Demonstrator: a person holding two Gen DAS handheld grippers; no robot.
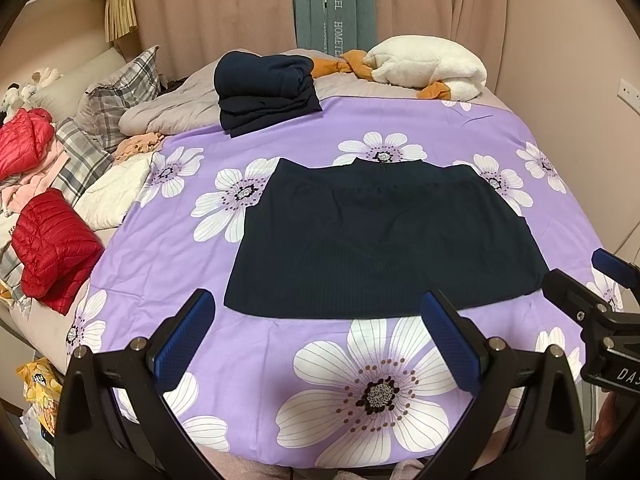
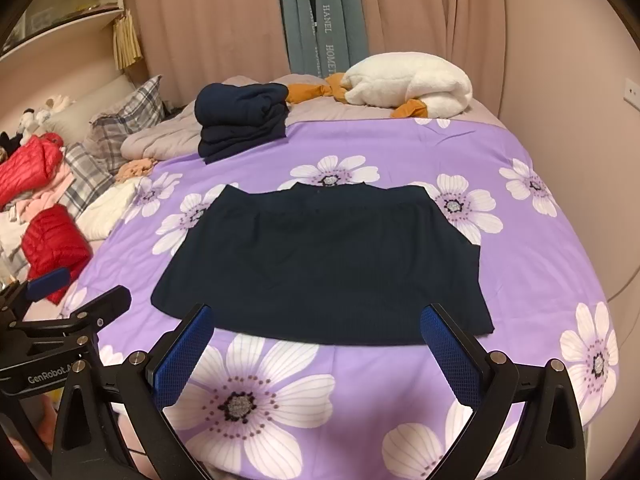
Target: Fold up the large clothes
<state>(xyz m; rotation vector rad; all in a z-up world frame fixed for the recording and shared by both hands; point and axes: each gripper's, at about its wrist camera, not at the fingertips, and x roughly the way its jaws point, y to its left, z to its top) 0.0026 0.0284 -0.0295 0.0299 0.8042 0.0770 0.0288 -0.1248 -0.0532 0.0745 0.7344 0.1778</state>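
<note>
Both jaws are spread wide, your left gripper (image 1: 316, 332) and right gripper (image 2: 316, 346) holding nothing. Purple floral sheet (image 1: 280, 292) carries the dark garment (image 1: 380, 240), flat; its knit detail's too dark to read.

sweater (image 1: 380, 236): navy | bedspread (image 1: 200, 272): purple, white flowers | jackets (image 1: 52, 248): red

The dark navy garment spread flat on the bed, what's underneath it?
The navy garment lies on the purple flowered sheet, which shows all around it. Two white flowers vanish partly beneath its top edge; whatever else lies under it is covered.
</note>
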